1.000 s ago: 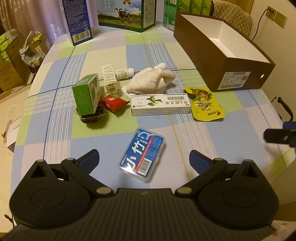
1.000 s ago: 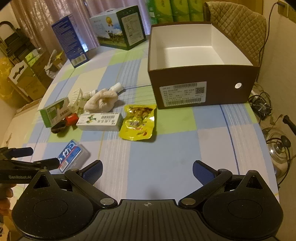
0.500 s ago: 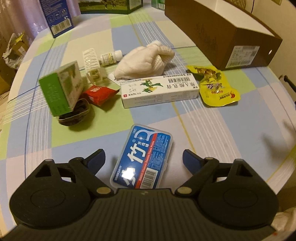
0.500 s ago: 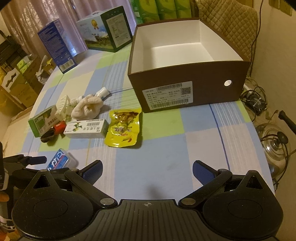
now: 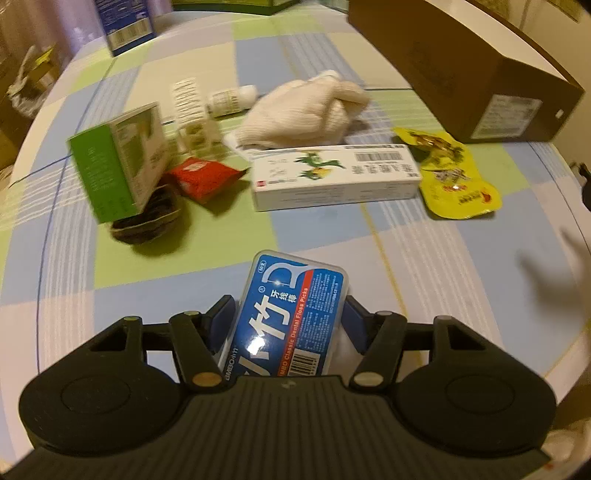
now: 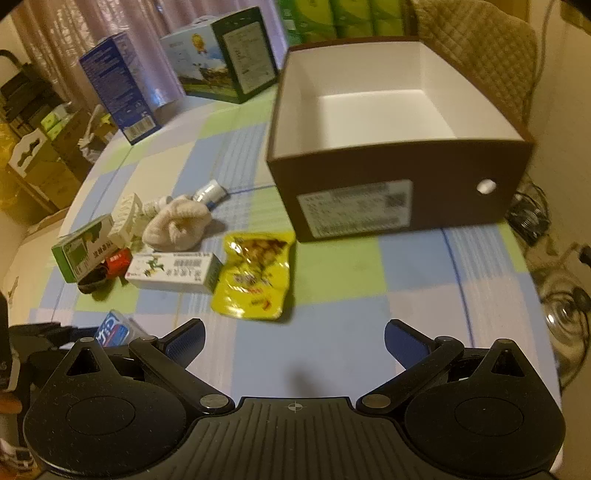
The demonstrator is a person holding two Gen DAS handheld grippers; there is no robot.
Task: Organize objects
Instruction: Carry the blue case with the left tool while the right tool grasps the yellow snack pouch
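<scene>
Our left gripper (image 5: pixel 288 321) pinches the blue floss box (image 5: pixel 284 317) at the near edge of the table (image 5: pixel 424 258). Our right gripper (image 6: pixel 293 338) is spread wide, holding nothing, near the yellow packet (image 6: pixel 255 277).

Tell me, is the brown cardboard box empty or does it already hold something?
Empty, as far as visible. The right wrist view looks into the brown box and shows only bare white floor and walls; the near inside corner is hidden.

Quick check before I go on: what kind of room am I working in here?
Most likely a home dining or living room: a table with a checked tablecloth, a quilted chair behind the open brown box, curtains, and stacked cartons on the floor.
</scene>
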